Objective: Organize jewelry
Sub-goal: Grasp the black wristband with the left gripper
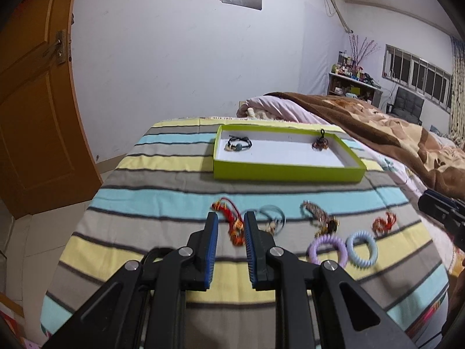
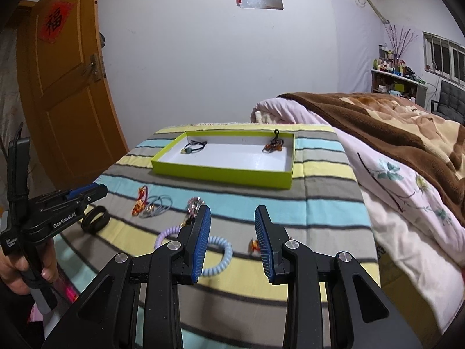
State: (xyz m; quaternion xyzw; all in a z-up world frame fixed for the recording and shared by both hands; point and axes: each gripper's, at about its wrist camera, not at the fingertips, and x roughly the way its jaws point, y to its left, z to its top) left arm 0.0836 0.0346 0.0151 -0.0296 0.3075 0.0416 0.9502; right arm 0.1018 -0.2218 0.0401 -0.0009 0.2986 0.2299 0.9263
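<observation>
Both my claws hang empty, jaws parted: left claw (image 1: 231, 218) above the red bracelet (image 1: 232, 221), right claw (image 2: 232, 212) near the blue coil ring (image 2: 219, 257); green tray (image 2: 221, 174) beyond.

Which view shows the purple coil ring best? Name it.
Left wrist view: the purple coil ring lies fully visible beside the blue one. In the right wrist view, only its left arc shows; the right hand-held gripper covers the rest.

Blue coil band (image 2: 218, 257) partly hidden behind right hand-held gripper (image 2: 232, 218); red charm (image 2: 253, 246) too.
</observation>
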